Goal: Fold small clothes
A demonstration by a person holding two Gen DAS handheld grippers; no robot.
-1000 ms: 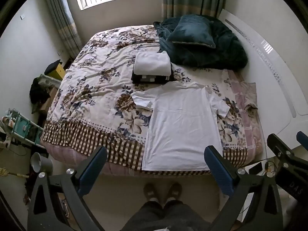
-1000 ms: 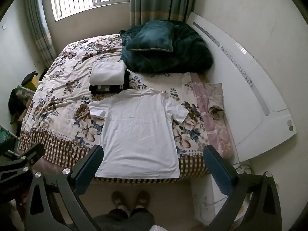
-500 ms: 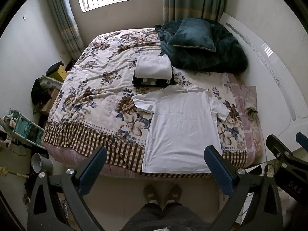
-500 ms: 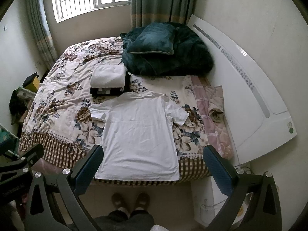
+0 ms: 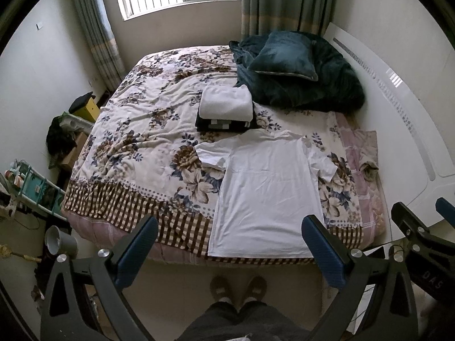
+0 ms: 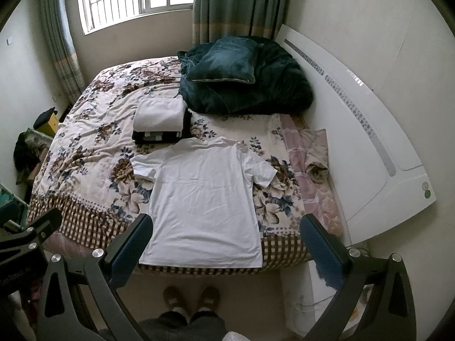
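1. A plain white short-sleeved cotton T-shirt [image 5: 270, 196] lies spread flat on the flower-patterned bed cover [image 5: 142, 147], near the foot edge of the bed, its hem at that edge and its collar toward the far side.
2. The shirt's long axis runs straight away from the person, from hem to collar; both sleeves stick out sideways.
3. The left gripper [image 5: 230, 251] hangs above the floor just short of the bed, its blue-padded fingers spread wide and holding nothing; the shirt lies ahead of it and a little to its right.
4. The right gripper [image 6: 224, 248] is likewise spread and empty, and the shirt [image 6: 202, 199] lies ahead of it, a little to its left.
5. The shirt therefore sits between the two grippers, neither clearly nearer; the left sleeve falls to the left gripper and the right sleeve to the right one.
6. Beyond the collar, just beside it, stands a stack of folded clothes topped by a white piece [image 5: 226, 106], with a dark green quilt and pillow [image 5: 287, 56] further back.
7. Judging from this, no fold is begun yet.
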